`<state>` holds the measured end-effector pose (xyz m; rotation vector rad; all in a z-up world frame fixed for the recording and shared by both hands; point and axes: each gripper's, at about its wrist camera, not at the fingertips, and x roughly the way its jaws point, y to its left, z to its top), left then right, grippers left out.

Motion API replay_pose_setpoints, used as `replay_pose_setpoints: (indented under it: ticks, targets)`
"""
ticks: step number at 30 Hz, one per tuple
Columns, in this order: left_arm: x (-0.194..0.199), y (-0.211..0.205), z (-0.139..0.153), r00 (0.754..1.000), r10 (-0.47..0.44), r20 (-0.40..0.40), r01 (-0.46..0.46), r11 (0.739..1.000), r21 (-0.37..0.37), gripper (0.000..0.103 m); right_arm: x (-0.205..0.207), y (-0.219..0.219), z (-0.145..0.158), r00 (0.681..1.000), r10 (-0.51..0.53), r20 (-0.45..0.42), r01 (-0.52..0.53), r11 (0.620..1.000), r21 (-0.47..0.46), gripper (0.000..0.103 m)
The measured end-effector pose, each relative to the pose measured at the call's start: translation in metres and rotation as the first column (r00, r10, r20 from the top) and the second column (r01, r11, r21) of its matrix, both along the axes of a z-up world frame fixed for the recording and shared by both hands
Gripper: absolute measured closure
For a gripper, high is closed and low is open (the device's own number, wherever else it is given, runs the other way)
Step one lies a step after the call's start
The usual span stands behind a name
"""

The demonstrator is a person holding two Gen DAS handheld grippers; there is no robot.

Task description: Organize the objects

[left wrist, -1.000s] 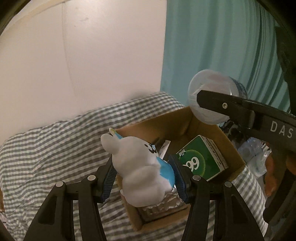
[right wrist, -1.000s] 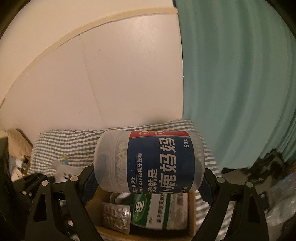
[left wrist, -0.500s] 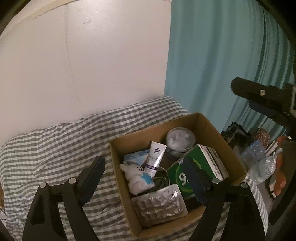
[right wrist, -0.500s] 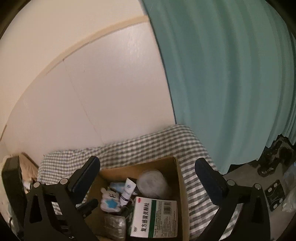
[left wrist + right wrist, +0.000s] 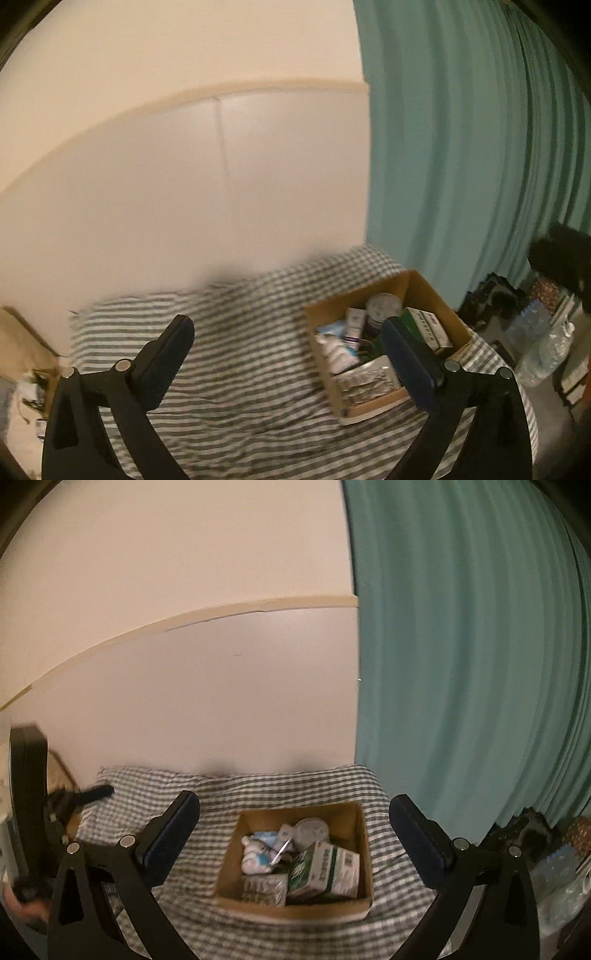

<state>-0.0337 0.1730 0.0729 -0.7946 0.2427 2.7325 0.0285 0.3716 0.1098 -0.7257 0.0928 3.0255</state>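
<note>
A cardboard box sits on a grey and white checked cloth covering a bed or table; which one cannot be told. Inside the box lie a white and blue plush toy, a green and white medicine box on the right, a silver blister pack at the near edge, a white tube, and a round clear tub at the far side. The left hand-held gripper hovers above the cloth with its two fingers spread wide and nothing between them; its right finger partly covers the box in the left wrist view. The right hand-held gripper is also spread wide and empty, framing the box from above. A pale wall with a cream trim strip stands behind, and a teal curtain hangs on the right. Near the floor on the right lie a clear plastic water bottle and dark clutter. A second ago the left hand-held gripper pinched the plush toy and the right pinched the tub of floss; both things now rest in the box, and both hand-held grippers have drawn back and up from it.
</note>
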Motion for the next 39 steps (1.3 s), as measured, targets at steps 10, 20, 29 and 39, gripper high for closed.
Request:
replay_pose_setpoints:
  ticks: [10, 20, 29, 39]
  targets:
    - [0.052, -0.093, 0.005, 0.983, 0.165, -0.077, -0.160, 0.985, 0.069, 0.000, 0.034, -0.044, -0.021, 1.000, -0.003, -0.011, 0.003, 1.000, 0.019, 0.000]
    - [0.064, -0.130, -0.050, 0.963, 0.241, -0.121, -0.223, 0.965, 0.140, 0.000, 0.030, -0.094, -0.080, 0.999, 0.024, -0.046, -0.020, 0.996, 0.091, 0.000]
    - [0.061, -0.136, -0.059, 0.972, 0.214, -0.101, -0.197, 0.968, 0.158, 0.000, 0.017, -0.121, -0.106, 0.998, 0.064, -0.004, -0.063, 0.989, 0.133, 0.000]
    - [0.061, -0.127, -0.062, 0.974, 0.199, -0.106, -0.186, 0.975, 0.121, 0.000, 0.022, -0.109, -0.101, 0.999, 0.030, -0.040, -0.026, 0.995, 0.100, 0.000]
